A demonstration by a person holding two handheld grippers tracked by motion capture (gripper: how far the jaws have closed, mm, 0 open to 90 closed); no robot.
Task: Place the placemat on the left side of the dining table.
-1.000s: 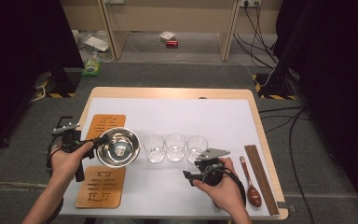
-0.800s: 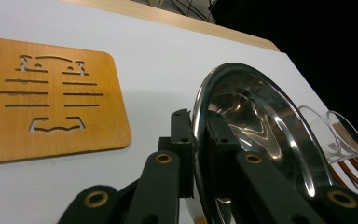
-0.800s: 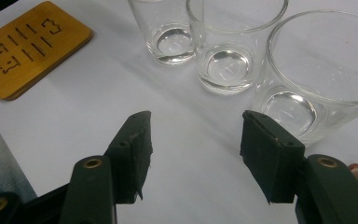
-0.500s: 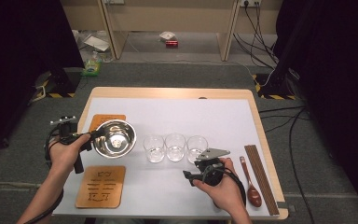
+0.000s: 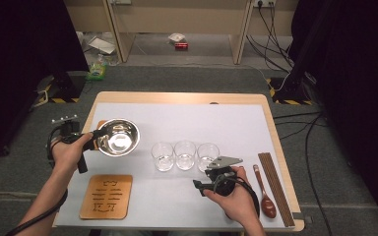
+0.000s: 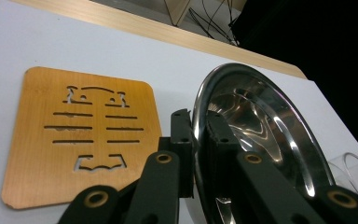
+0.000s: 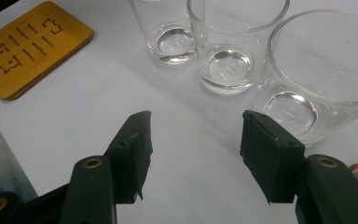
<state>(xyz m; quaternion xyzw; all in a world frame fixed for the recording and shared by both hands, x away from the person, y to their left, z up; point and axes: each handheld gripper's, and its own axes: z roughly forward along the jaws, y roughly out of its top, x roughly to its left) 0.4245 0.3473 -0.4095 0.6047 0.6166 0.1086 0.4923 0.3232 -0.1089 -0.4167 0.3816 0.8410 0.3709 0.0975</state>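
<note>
— High view first: where is your steel bowl (image 5: 118, 137)?

— Your left gripper (image 5: 94, 136) has it clamped by the rim, over the left part of the white table (image 5: 226, 123), above a wooden coaster (image 6: 79, 135) that lies beneath it. Your left gripper view has the rim pinched between the two black jaws, the bowl on edge there.

— And your right gripper (image 7: 193, 154)?

— Released. Its jaws stand apart with nothing between them, low over the table, just beside the nearest of three glasses (image 5: 185, 155) in a row. A second coaster (image 5: 107, 196) lies near the front edge; spoon (image 5: 263, 189) and chopsticks (image 5: 274, 187) lie at the right.
</note>
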